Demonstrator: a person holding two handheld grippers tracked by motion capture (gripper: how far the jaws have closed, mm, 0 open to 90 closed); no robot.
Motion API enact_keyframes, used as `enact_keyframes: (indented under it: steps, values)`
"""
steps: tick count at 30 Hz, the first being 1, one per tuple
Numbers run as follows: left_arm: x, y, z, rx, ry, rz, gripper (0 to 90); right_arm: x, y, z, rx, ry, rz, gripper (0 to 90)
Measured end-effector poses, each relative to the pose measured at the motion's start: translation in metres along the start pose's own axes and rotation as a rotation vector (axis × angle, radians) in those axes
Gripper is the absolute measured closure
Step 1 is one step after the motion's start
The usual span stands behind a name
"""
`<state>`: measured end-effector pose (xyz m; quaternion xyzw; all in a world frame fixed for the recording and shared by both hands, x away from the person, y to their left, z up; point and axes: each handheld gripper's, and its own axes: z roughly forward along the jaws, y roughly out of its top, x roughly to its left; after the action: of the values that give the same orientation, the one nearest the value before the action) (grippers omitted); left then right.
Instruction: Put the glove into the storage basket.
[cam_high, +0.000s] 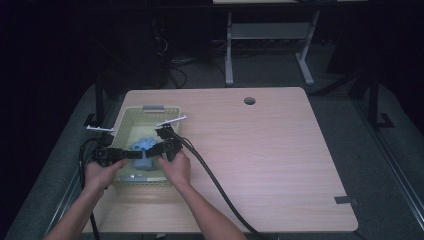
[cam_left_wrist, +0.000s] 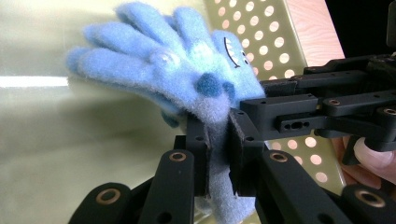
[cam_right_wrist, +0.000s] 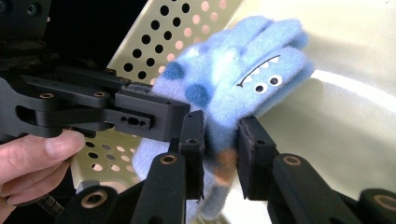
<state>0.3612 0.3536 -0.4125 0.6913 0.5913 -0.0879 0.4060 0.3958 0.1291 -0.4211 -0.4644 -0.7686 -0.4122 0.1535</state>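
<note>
Blue fleece glove (cam_left_wrist: 187, 70) pinched between both grippers, left gripper (cam_left_wrist: 218, 140) and right gripper (cam_right_wrist: 219, 140)

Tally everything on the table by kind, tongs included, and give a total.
Blue fuzzy glove, clamped by both tongs: 1
Pale yellow perforated basket: 1
Tongs, left tongs and right tongs: 2
Total: 4
</note>
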Motion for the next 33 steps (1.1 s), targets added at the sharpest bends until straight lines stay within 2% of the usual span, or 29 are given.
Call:
enact_keyframes:
  steps: [8,11,14,19,23,24,25,26,27,33]
  values:
    - [0.001,0.000,0.000,0.004,-0.011,-0.008,83.3,0.000,0.000,0.000,-0.002,-0.004,-0.001,73.5]
    - [0.002,0.001,-0.001,0.002,-0.002,-0.012,83.5,0.001,0.000,-0.001,-0.012,-0.015,-0.001,73.5]
    - [0.001,0.002,-0.001,0.011,0.021,0.004,83.5,0.002,0.000,-0.005,-0.026,-0.034,-0.012,73.5]
    - [-0.001,0.003,0.002,0.033,0.060,0.000,83.4,0.002,0.002,-0.015,-0.057,-0.056,-0.021,73.4]
    - [-0.004,0.005,0.006,0.077,0.108,0.026,82.9,0.003,0.004,-0.023,-0.079,-0.049,-0.032,72.1]
    - [-0.006,0.005,0.007,0.086,0.114,0.013,82.8,0.003,0.004,-0.024,-0.083,-0.045,-0.032,71.7]
    - [-0.006,0.006,0.008,0.093,0.119,0.030,82.7,0.003,0.004,-0.026,-0.085,-0.042,-0.034,71.7]
    - [-0.007,0.007,0.009,0.104,0.133,0.025,82.5,0.002,0.005,-0.027,-0.087,-0.041,-0.033,71.6]
    - [-0.006,0.007,0.010,0.116,0.136,0.047,82.4,0.002,0.005,-0.029,-0.092,-0.039,-0.030,71.5]
    - [-0.007,0.009,0.014,0.144,0.159,0.034,80.6,0.000,0.006,-0.043,-0.122,-0.022,-0.017,71.2]
